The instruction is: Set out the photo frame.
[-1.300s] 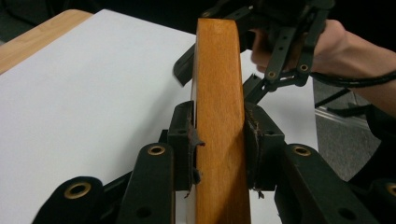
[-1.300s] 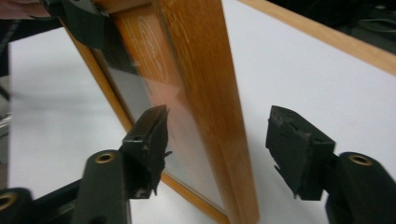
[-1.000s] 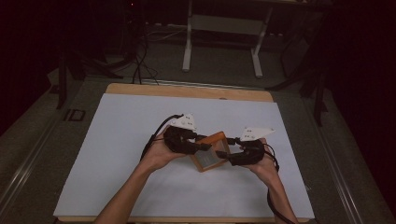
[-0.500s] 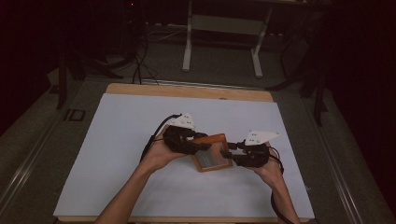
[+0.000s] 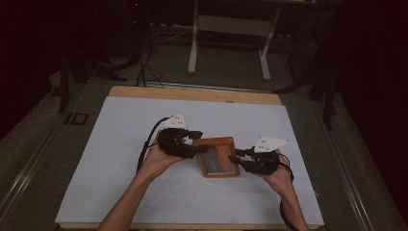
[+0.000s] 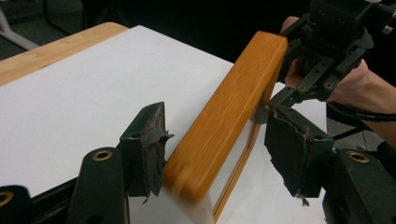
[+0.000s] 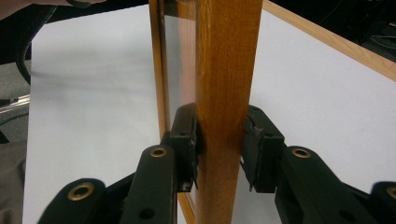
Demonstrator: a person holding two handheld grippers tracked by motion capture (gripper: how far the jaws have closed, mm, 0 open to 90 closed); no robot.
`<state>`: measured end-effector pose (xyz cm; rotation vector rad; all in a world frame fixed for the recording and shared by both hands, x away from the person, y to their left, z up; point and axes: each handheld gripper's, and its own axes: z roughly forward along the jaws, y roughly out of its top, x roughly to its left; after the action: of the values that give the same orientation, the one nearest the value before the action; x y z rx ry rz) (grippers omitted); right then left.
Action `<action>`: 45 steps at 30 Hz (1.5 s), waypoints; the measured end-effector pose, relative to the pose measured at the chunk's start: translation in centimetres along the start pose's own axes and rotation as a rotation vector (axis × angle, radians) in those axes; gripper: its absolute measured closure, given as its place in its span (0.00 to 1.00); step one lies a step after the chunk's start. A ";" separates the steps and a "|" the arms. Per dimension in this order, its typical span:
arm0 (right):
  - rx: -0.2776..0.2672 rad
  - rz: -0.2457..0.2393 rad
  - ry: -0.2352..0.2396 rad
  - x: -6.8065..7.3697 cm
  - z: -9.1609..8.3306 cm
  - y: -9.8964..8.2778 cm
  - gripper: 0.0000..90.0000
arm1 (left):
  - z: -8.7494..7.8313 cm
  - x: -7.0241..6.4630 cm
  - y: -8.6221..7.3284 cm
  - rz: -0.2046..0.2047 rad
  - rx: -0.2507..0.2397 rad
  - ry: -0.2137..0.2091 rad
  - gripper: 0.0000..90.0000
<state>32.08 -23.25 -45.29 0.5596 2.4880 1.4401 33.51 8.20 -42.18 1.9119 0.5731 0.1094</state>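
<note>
**Wooden frame passing from left gripper to right**

White sheet (image 5: 120,159) covers most of the table (image 5: 192,94), whose wooden edge shows along the far side. Near the middle of the sheet, slightly toward the person's right, lies the wooden picture frame (image 5: 219,156), orange-brown, with a glazed front facing up in the high view.

Left gripper (image 5: 196,144) sits at the frame's left end. In the left gripper view its 2 jaws stand wide, and they have just been opening. The frame rail (image 6: 224,116) runs between them with a clear gap to the pad (image 6: 292,149) on the right; the other pad (image 6: 152,137) is just beside the wood, and contact there cannot be told. No grip from this side.

Right gripper (image 5: 238,159) meets the frame's right edge. In the right gripper view its jaws have just been closing and both pads press the rail (image 7: 226,93) from either side: narrow, holding the frame.

Step in hand, as judged: a handover, with the left letting go and the right taking the load.

Next move likely calls for:
1. Left gripper backing straight off the rail without snagging the torn pad rubber.
2. Right gripper keeping a firm pinch, since it holds 1 edge only and the frame could pivot or droop on lifting.
</note>
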 end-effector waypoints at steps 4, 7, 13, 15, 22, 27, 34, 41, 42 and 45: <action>-0.001 0.005 -0.003 0.0 -0.1 -0.2 0.76 | -0.2 0.4 -1.2 -0.018 -0.009 0.013 0.43; -0.005 0.003 -0.003 0.0 -0.1 -0.3 0.76 | 0.1 0.7 -2.3 -0.037 -0.009 0.008 0.43; -0.007 0.010 -0.005 -0.1 -0.2 -0.5 0.76 | 2.1 0.6 -4.4 -0.036 0.044 0.019 0.44; -0.008 0.011 -0.007 -0.1 -0.3 -0.6 0.76 | 2.8 0.3 -4.8 -0.017 0.061 0.023 0.46; -0.008 0.016 -0.003 -0.2 -0.4 -0.9 0.76 | 4.5 0.5 -5.2 0.012 0.107 -0.002 0.54; 0.001 0.026 0.011 -0.4 -0.6 -1.1 0.76 | 4.8 0.2 -5.1 0.058 0.125 -0.027 0.65; 0.005 0.042 0.027 -0.9 -0.8 -1.6 0.73 | 4.7 -0.1 -4.8 0.068 0.132 -0.050 0.71; -0.008 0.051 0.032 -0.8 -0.6 -1.5 0.73 | 3.9 -0.1 -4.6 0.054 0.124 -0.045 0.72; -0.008 0.051 0.032 -0.8 -0.6 -1.5 0.73 | 3.9 -0.1 -4.6 0.054 0.124 -0.045 0.72; -0.033 0.065 0.042 -0.6 -0.3 -1.2 0.73 | 2.9 -0.2 -4.5 0.040 0.103 -0.041 0.72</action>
<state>32.24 -24.31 -46.17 0.6164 2.4946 1.5287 32.79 7.00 -47.41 2.0211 0.5216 0.0675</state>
